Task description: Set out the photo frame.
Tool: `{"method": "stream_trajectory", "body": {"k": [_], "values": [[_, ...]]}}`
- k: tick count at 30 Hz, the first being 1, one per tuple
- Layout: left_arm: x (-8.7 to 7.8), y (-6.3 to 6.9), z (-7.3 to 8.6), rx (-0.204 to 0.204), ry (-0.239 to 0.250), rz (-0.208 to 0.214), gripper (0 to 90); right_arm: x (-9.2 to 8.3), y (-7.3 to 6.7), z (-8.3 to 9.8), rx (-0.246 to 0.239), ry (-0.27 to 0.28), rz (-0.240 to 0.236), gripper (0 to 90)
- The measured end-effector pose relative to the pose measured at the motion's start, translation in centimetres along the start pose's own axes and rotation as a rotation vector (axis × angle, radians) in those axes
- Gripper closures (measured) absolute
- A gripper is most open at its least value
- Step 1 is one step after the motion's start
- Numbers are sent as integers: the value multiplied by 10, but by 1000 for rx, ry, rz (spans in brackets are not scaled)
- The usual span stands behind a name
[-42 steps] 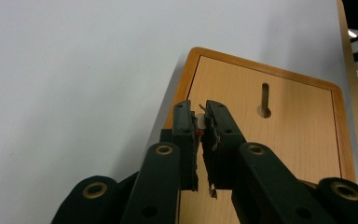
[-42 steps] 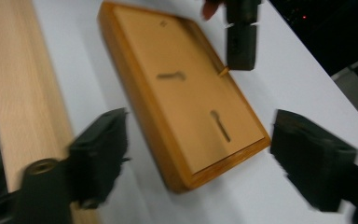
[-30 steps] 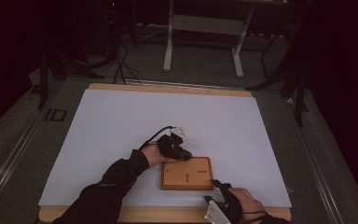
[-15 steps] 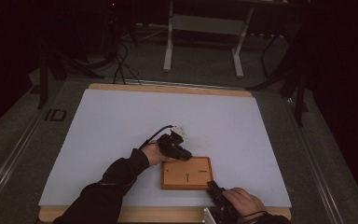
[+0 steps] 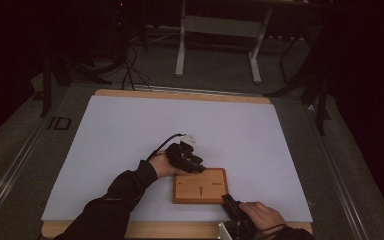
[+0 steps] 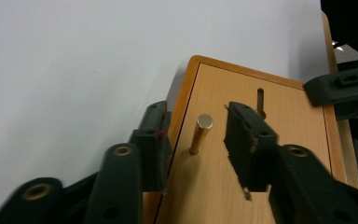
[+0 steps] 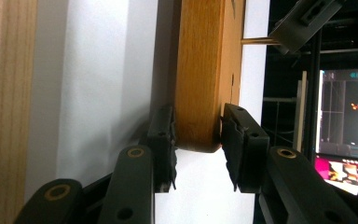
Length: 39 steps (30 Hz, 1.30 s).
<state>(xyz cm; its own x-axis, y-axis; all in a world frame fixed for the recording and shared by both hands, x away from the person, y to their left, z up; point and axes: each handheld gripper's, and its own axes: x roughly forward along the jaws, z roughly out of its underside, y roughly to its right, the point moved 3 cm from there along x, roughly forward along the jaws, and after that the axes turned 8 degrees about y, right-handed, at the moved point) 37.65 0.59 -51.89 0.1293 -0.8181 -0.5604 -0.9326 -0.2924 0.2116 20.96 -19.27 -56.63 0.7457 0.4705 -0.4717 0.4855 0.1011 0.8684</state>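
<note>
L tool (image 6: 200,149), jaws just been opening, is straddling the upright brass pin (image 6: 200,134) w/o touching, at board's (image 5: 200,186) far-left; R tool (image 7: 196,144) is clamping board's near-right corner.

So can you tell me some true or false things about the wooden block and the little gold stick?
1. The flat wooden block lies on the white table cover. True.
2. The thin brass pin lies flat beside the block. False: it stands upright in the block.
3. The right tool clamps the block's corner. True.
4. The left tool squeezes the pin. False: its jaws have just been opening, the pin standing untouched between them.
5. Three pins stand in the block. False: one.
</note>
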Motion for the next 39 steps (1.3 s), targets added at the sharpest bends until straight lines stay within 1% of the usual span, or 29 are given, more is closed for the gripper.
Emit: {"method": "stream_trajectory", "body": {"k": [1,3,5,6,7,9,11,14,16,17,18,20,22,23,25,26,27,30,32,34,35,38,39], "values": [[-2,0,0,0,7,-5,588,0,1,0,0,4,-4,657],[-8,1,1,-2,17,-11,532,0,3,0,8,7,-12,657],[-14,3,2,5,25,-20,525,-1,5,1,11,6,-23,657],[-18,4,3,5,32,-20,493,-1,6,1,15,8,-27,657],[-21,5,3,6,39,-19,487,-1,7,1,19,8,-32,657],[-28,8,5,13,47,-20,486,-1,10,1,27,13,-43,657],[-33,10,7,12,53,-25,485,-2,13,2,41,18,-54,657],[-41,12,10,17,45,-34,485,-2,18,2,58,22,-75,657],[-47,13,13,12,50,-35,485,-2,22,2,58,25,-90,656],[-50,14,13,15,52,-47,485,-3,24,2,70,28,-99,657],[-53,14,14,14,59,-45,485,-3,26,2,82,33,-107,656],[-59,14,15,16,65,-60,485,-4,31,3,105,42,-124,656],[-67,14,17,5,83,-77,485,-4,35,3,122,50,-137,656],[-69,14,19,3,80,-92,485,-4,37,4,122,55,-147,657],[-73,15,22,-4,79,-95,484,-4,40,4,136,60,-157,657],[-75,15,24,-5,74,-105,470,-4,41,4,138,62,-161,657],[-77,15,25,-2,69,-107,459,-4,43,5,139,63,-167,656],[-85,14,30,-13,73,-112,457,-3,47,6,152,74,-183,657],[-89,14,34,-23,94,-108,427,-3,50,7,160,76,-194,657],[-93,14,38,-36,111,-89,413,-3,53,8,160,83,-210,658],[-94,15,40,-36,120,-86,395,-3,55,8,169,85,-217,658],[-98,16,45,-34,142,-76,390,-3,63,10,187,97,-238,659],[-99,17,47,-32,149,-75,370,-2,65,12,191,102,-247,660]]}}
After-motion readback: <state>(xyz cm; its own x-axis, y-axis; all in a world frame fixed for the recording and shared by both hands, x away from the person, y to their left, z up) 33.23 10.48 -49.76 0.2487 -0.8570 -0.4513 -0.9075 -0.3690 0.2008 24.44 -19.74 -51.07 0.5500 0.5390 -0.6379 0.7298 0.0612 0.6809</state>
